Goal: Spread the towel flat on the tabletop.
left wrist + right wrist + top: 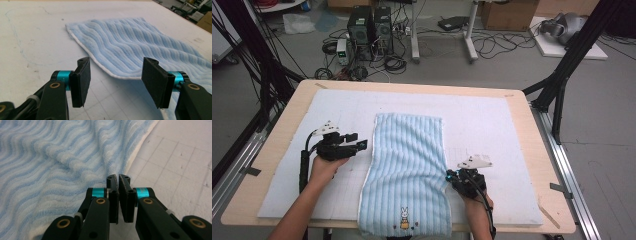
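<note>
Right hand-held gripper (118, 178) clamped on towel (407, 170) edge; left hand-held gripper (115, 75) jaws apart beside towel

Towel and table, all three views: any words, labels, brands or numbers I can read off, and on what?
No readable text anywhere.
Towel: no words; a small embroidered rabbit figure near the person's end, with tiny marks below it too small to read.
White mat: faint pencil grid lines, no numbers.
Computer towers on the floor beyond the table: any labels too small to read.
Cardboard box: no legible print.
</note>
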Demonstrator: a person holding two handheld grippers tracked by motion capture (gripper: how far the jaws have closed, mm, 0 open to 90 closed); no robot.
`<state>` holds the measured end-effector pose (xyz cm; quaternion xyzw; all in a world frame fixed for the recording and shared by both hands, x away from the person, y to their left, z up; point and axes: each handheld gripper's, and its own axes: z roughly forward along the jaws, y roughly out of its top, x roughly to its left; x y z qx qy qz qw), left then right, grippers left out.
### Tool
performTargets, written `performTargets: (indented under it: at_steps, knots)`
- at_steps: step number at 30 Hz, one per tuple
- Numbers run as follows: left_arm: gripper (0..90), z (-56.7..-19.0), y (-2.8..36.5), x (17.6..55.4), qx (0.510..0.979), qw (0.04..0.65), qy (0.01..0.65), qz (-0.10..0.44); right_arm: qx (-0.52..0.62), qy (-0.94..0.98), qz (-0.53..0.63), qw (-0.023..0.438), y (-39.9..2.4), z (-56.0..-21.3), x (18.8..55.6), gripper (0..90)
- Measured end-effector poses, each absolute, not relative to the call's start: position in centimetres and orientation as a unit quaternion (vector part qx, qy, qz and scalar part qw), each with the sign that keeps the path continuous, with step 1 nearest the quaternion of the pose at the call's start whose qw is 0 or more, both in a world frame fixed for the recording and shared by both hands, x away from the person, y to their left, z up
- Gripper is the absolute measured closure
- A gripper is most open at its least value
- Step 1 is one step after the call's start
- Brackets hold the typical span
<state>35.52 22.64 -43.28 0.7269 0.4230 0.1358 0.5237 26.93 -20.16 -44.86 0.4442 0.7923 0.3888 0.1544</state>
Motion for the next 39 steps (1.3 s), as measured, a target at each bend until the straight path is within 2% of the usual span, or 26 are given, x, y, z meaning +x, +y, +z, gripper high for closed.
performTargets:
  at_steps: [2,5,6,8,13,19,22,28,29,31,38,39]
  knots:
    - [40.8,-43.5,22.6,35.8,0.726,0.524,0.424,0.132,0.441,0.793,0.392,0.151,-20.2,-44.8,27.0,80.7]
    - [43.9,-43.3,22.3,36.5,0.732,0.524,0.42,0.119,0.444,0.772,0.424,0.163,-20.4,-43.8,28.2,54.9]
    - [43.0,-43.0,22.2,36.8,0.732,0.523,0.419,0.121,0.449,0.765,0.43,0.17,-20.5,-43.4,28.6,50.1]
    - [39.9,-42.6,22.1,37.2,0.731,0.526,0.418,0.119,0.449,0.755,0.443,0.181,-20.7,-42.6,30.5,45.4]
    - [33.7,-42.2,22.3,37.7,0.724,0.535,0.421,0.112,0.452,0.758,0.426,0.199,-20.4,-41.8,36.2,27.5]
    - [26.8,-42.7,22.0,38.1,0.726,0.541,0.411,0.108,0.458,0.775,0.397,0.178,-19.6,-42.8,41.3,17.2]
    - [26.9,-43.0,21.8,38.3,0.727,0.539,0.409,0.113,0.454,0.783,0.386,0.176,-19.4,-43.6,42.9,12.2]
    - [28.5,-43.3,21.7,38.5,0.729,0.536,0.409,0.12,0.461,0.784,0.381,0.166,-18.7,-44.6,45.1,13.6]
    - [28.5,-43.3,21.7,38.5,0.73,0.534,0.41,0.12,0.466,0.784,0.373,0.171,-18.5,-44.8,45.4,20.9]
    - [28.5,-43.4,21.8,38.6,0.728,0.534,0.412,0.12,0.467,0.781,0.373,0.179,-18.4,-45.2,45.7,30.0]
    - [29.0,-43.5,21.6,38.8,0.73,0.529,0.415,0.121,0.461,0.788,0.36,0.189,-17.9,-44.7,45.9,52.2]
    - [29.1,-43.6,21.6,38.8,0.731,0.529,0.415,0.12,0.455,0.792,0.358,0.194,-17.7,-44.7,45.8,57.7]
